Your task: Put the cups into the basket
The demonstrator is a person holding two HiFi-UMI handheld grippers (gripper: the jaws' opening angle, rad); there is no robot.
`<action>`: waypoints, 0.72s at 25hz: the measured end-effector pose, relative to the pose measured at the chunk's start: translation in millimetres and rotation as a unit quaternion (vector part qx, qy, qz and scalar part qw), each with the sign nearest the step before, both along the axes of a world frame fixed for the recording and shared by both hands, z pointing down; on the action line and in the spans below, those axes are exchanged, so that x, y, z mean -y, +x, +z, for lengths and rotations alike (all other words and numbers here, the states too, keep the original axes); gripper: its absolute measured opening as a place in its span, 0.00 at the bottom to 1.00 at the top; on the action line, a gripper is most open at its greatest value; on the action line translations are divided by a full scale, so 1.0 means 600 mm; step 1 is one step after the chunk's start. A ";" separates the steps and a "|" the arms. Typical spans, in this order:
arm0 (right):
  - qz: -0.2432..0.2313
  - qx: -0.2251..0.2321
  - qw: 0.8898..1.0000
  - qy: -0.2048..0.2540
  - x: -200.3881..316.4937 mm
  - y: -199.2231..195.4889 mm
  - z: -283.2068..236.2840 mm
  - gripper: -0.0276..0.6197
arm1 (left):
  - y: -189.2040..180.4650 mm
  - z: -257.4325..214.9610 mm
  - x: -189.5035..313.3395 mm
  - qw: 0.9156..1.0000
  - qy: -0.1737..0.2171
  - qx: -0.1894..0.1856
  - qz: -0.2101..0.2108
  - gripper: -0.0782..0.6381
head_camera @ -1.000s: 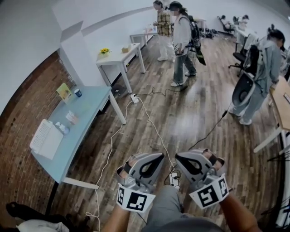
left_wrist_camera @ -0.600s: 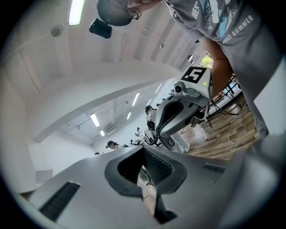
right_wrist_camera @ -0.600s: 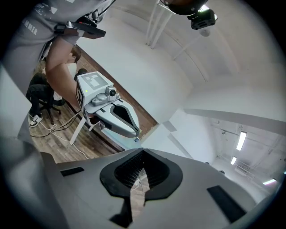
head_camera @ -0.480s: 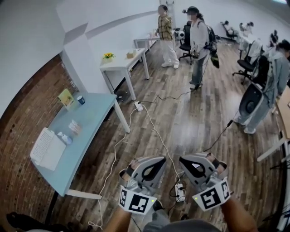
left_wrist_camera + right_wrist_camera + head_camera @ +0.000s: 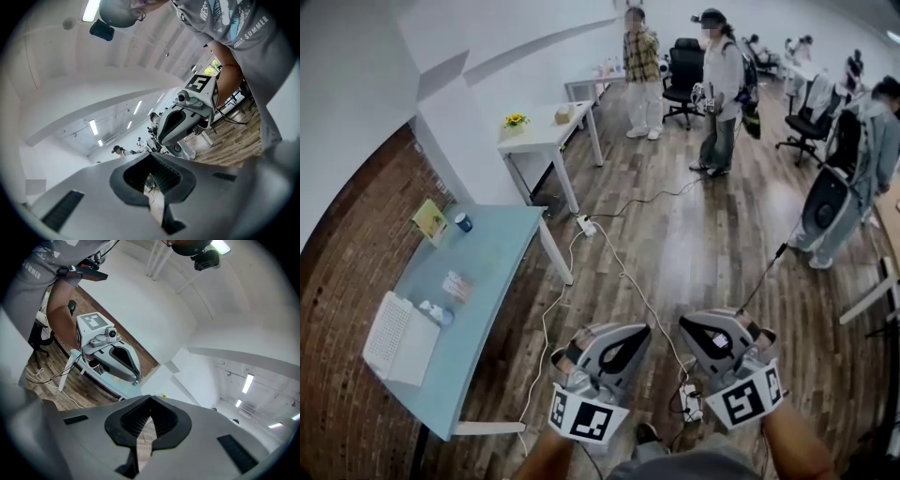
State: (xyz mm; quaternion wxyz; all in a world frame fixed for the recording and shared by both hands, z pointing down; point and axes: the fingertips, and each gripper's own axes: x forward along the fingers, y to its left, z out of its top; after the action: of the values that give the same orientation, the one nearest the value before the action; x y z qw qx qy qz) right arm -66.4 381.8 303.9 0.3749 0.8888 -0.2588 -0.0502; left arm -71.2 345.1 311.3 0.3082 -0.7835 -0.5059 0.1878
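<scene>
The light blue table (image 5: 502, 253) stands at the left of the head view, against the brick wall. On it are a dark blue cup (image 5: 463, 221) at the far end, a small clear item (image 5: 437, 313) and a white basket (image 5: 397, 337) at the near end. My left gripper (image 5: 640, 331) and right gripper (image 5: 687, 324) are held side by side low in the view, over the wooden floor and well right of the table. Both are shut with nothing between the pads. The left gripper view shows the right gripper (image 5: 185, 115); the right gripper view shows the left gripper (image 5: 112, 357).
White cables (image 5: 609, 253) and a power strip (image 5: 690, 404) lie on the floor ahead of me. A white table (image 5: 546, 131) with yellow flowers stands beyond the blue one. Several people (image 5: 719, 89) and office chairs (image 5: 684, 67) are further back and at the right.
The floor, cables and blue table have slid down and nearer in the head view as I walk forward. Both grippers stay side by side and shut.
</scene>
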 end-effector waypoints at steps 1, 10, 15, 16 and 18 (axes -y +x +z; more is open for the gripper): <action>0.003 0.002 1.000 0.002 0.008 0.007 0.000 0.05 | 0.009 0.001 0.010 1.000 0.000 0.000 0.000 0.11; -0.006 0.009 1.000 -0.009 0.074 0.042 -0.004 0.05 | 0.050 -0.011 0.081 1.000 -0.020 0.005 -0.013 0.11; -0.017 0.011 1.000 -0.013 0.102 0.079 0.000 0.05 | 0.083 -0.003 0.112 0.999 -0.021 0.008 -0.026 0.11; -0.018 0.011 1.000 -0.013 0.106 0.085 0.000 0.05 | 0.088 -0.004 0.115 0.999 -0.020 0.008 -0.027 0.11; -0.021 0.010 1.000 -0.012 0.112 0.102 -0.003 0.05 | 0.102 -0.007 0.122 0.999 -0.020 0.006 -0.029 0.11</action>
State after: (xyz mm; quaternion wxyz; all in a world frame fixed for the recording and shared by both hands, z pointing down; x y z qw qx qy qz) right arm -5.2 314.8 302.1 0.3819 0.8791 -0.2815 -0.0457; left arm -10.1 272.2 307.0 0.2947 -0.8052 -0.4806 0.1842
